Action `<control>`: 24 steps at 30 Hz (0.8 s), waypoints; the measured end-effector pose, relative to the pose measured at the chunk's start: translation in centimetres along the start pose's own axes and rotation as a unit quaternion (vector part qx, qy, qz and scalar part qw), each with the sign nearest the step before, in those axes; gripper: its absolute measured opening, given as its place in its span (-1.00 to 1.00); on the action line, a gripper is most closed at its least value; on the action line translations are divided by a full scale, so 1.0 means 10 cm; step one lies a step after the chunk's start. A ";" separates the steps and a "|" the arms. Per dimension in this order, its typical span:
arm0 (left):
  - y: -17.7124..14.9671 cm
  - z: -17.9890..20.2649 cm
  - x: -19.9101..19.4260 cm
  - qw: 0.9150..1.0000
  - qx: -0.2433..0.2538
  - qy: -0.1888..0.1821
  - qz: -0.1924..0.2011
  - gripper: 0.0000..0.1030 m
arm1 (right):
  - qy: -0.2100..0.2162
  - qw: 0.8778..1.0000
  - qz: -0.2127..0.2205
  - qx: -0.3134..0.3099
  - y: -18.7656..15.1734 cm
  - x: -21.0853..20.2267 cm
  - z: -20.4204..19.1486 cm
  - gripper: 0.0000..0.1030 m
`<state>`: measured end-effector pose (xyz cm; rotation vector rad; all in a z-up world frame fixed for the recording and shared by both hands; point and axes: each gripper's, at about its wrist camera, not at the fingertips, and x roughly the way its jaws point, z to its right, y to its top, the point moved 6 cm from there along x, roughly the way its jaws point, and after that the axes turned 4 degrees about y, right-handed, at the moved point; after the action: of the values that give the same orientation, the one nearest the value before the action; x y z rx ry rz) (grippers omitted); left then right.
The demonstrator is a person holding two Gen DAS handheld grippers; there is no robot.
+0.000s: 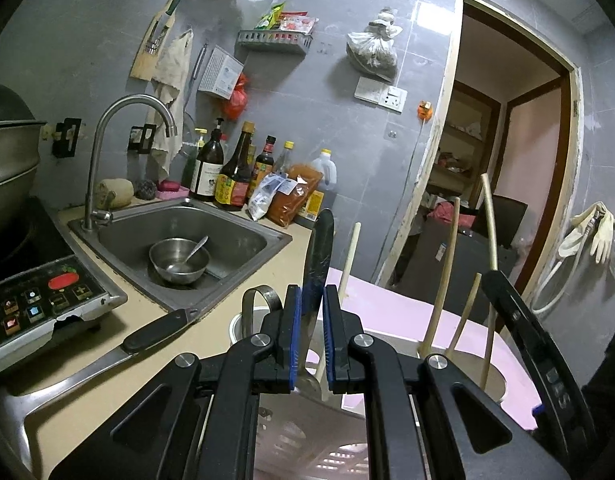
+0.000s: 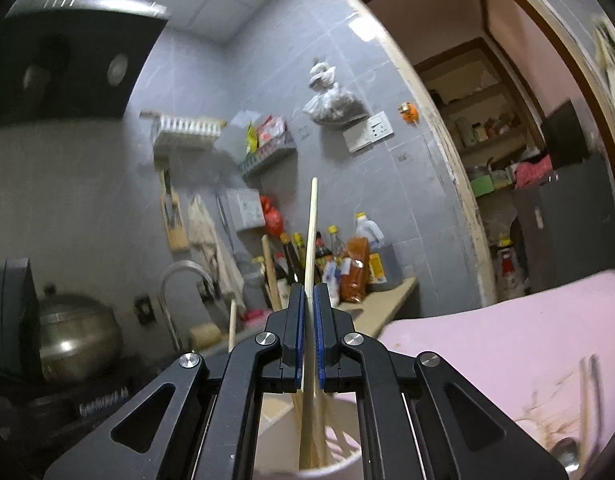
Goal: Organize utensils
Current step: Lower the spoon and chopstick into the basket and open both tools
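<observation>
In the left wrist view my left gripper [image 1: 311, 300] is shut on the black handle of a knife [image 1: 319, 248] that stands upright, its blade going down toward a white slotted holder [image 1: 307, 436]. Several wooden chopsticks [image 1: 447, 272] stand in a round cup [image 1: 495, 380] to the right, where my right gripper [image 1: 527, 344] reaches in. In the right wrist view my right gripper [image 2: 306, 300] is shut on a pale wooden chopstick [image 2: 312, 224], held upright above the white cup [image 2: 343, 468] with other chopsticks inside.
A cleaver with a black handle [image 1: 155, 332] lies on the beige counter [image 1: 119, 356]. A steel sink [image 1: 243, 232] holds a bowl [image 1: 179, 260] and spoon. An induction cooker [image 1: 35, 304] is at left, sauce bottles [image 1: 235, 176] at the back, a pink board [image 2: 507, 344] at right.
</observation>
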<state>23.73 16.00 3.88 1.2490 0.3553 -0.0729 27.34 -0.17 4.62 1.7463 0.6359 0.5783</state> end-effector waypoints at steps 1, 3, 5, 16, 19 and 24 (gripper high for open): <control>0.00 0.00 0.01 1.000 0.000 0.000 -0.002 -0.85 | 0.001 1.000 -0.008 -0.007 -0.01 -0.02 -0.02 -0.94; -0.01 0.00 0.01 1.000 -0.001 0.000 -0.004 -0.85 | 0.008 1.000 -0.019 -0.019 -0.03 -0.05 -0.06 -0.94; -0.02 0.00 0.00 1.000 0.000 -0.001 -0.005 -0.85 | 0.008 0.999 -0.031 -0.025 -0.06 -0.07 -0.07 -0.94; -0.06 0.08 -0.01 0.999 0.035 -0.012 -0.028 -0.84 | 0.006 0.997 -0.046 -0.063 -0.11 -0.12 -0.15 -0.94; -0.09 0.12 -0.02 0.998 0.050 -0.012 -0.034 -0.84 | 0.005 0.997 -0.050 -0.065 -0.13 -0.12 -0.15 -0.94; -0.12 0.15 -0.02 0.997 0.058 -0.014 -0.042 -0.84 | -0.007 0.997 -0.041 -0.066 -0.10 -0.16 -0.11 -0.94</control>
<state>23.54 14.21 3.28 1.3466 0.3835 -0.1848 25.33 -0.28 3.87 1.5924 0.6430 0.5375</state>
